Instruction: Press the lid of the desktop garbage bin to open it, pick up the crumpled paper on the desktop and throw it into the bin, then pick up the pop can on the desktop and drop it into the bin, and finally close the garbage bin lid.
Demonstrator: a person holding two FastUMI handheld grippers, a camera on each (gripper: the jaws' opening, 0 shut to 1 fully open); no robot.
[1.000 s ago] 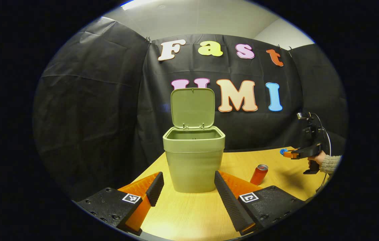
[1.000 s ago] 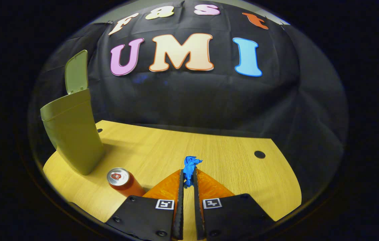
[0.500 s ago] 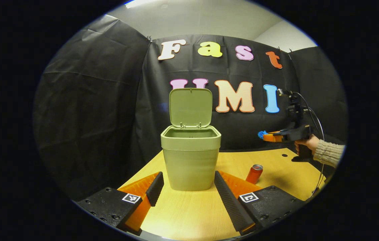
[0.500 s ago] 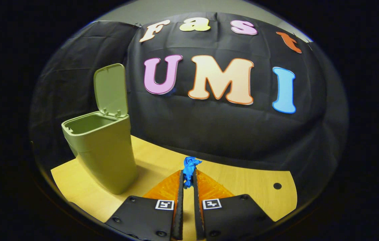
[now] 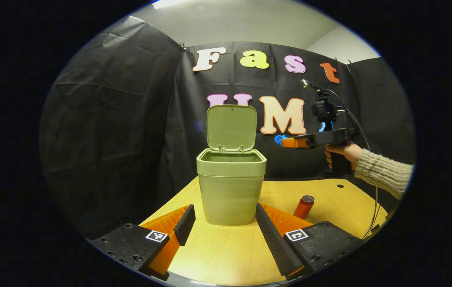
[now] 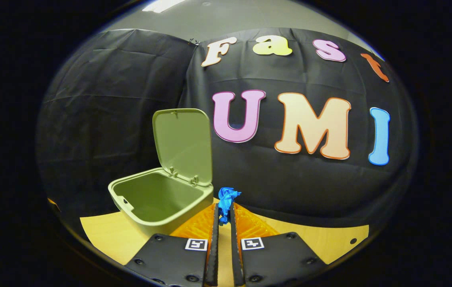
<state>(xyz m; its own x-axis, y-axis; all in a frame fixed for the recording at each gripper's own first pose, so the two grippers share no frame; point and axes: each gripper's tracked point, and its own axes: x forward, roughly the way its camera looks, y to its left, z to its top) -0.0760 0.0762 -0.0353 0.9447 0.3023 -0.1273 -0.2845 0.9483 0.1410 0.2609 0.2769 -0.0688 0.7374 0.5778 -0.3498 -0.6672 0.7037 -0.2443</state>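
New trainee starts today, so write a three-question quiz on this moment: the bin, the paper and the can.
1. True or false: the lid of the garbage bin stands open.
2. What does the right gripper hold? A) the pop can B) the crumpled paper C) nothing
3. Fill in: the pop can stands on the ____, to the right of the bin in the left gripper view.

Key:
1. True; the lid is upright behind the bin's mouth.
2. B; both fingers pinch the blue crumpled paper, carried beside the bin's rim and not yet over its mouth.
3. Table. The left gripper is open.

Green bin (image 5: 231, 191); blue paper (image 6: 226, 199); red can (image 5: 303, 206)
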